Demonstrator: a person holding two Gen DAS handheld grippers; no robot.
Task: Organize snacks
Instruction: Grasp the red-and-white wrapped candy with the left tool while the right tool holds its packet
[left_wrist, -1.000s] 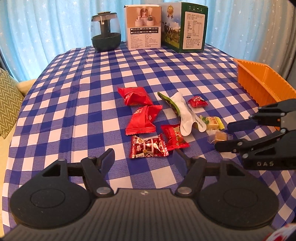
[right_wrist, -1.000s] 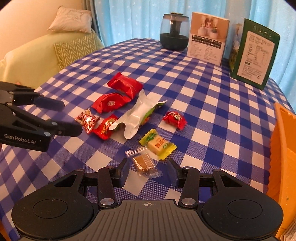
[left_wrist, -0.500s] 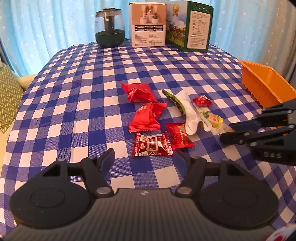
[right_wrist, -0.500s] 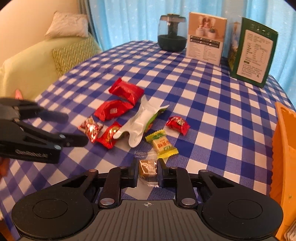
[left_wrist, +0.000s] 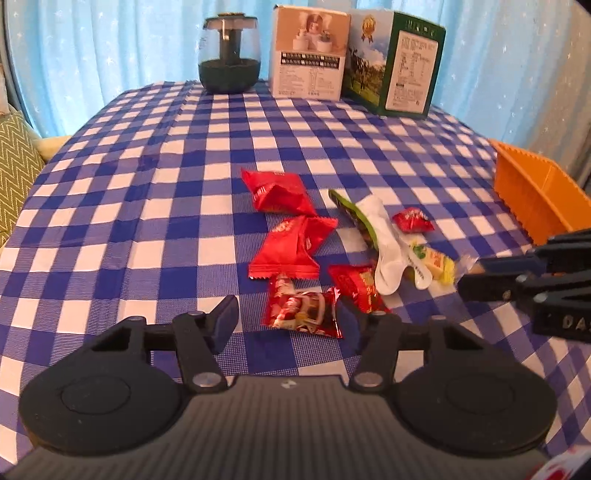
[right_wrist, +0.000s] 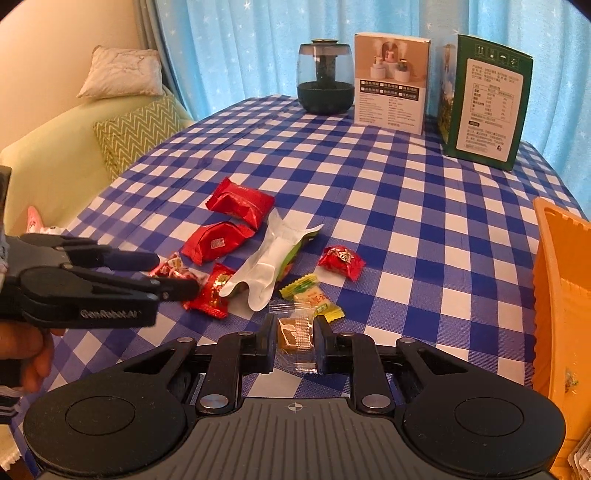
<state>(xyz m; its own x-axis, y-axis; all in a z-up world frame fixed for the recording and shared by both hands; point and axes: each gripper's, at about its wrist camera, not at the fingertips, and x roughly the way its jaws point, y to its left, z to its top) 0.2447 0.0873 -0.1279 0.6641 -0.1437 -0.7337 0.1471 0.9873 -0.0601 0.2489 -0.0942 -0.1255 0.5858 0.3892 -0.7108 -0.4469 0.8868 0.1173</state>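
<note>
Our right gripper (right_wrist: 295, 341) clenched on brown candy in clear wrapper (right_wrist: 293, 334), low over blue-white checked table (left_wrist: 147, 206). Our left gripper (left_wrist: 288, 325) released, jaws just been closing, pads either side of shiny red-silver candy (left_wrist: 301, 312), not pressing. We count on table: two red pillow packs (left_wrist: 279, 192), three small red candies, one yellow-green candy (right_wrist: 312, 297), one white-green pouch (right_wrist: 273, 258). One orange plastic bin (left_wrist: 535, 192) at right edge. Two cardboard boxes (right_wrist: 391, 83), one dark glass jar (right_wrist: 325, 77) at far side.

Blue-and-white checked cloth (right_wrist: 388, 206), red snack packs (right_wrist: 240, 201) on it, orange bin (right_wrist: 561, 280), green box (right_wrist: 484, 99), blue curtain (right_wrist: 240, 44) behind
</note>
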